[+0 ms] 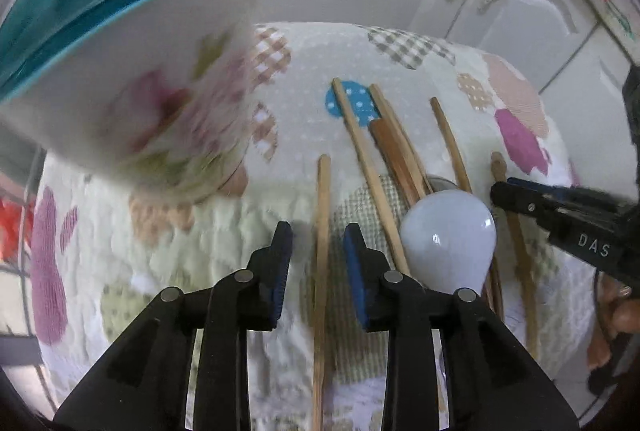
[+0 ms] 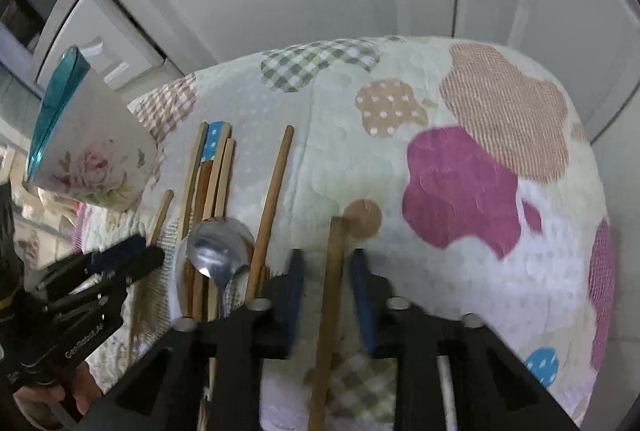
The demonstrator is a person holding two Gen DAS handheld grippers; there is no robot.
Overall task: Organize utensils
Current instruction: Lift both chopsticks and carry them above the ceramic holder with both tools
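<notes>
Chopsticks lay scattered on a quilted patchwork cloth (image 2: 460, 103) covering the surface, and the sensible step looked like gathering them one at a time for the cup. Farthest left stood that floral cup (image 2: 96, 167) with its teal rim, tilted and blurred in the left view, so it was hard to tell whether it rested on the cloth or hung above it. Next, the left hand-held gripper (image 1: 318, 231) was parted narrowly, empty, straddling a single light chopstick (image 1: 322, 251) without touching it; closing squarely on the shaft would probably keep the stick from rolling away. Right of that lay a bundle of several sticks (image 1: 384, 147) with a metal spoon (image 2: 218, 251) resting over them, bowl up, best left alone until the loose sticks were cleared. Farther right, the right hand-held gripper (image 2: 328, 263) also stood partly open around a darker chopstick (image 2: 332, 291), seemingly not yet pinching. Both would likely do well gripping mid-shaft, lifting level, then tipping the stick upright into the cup.
</notes>
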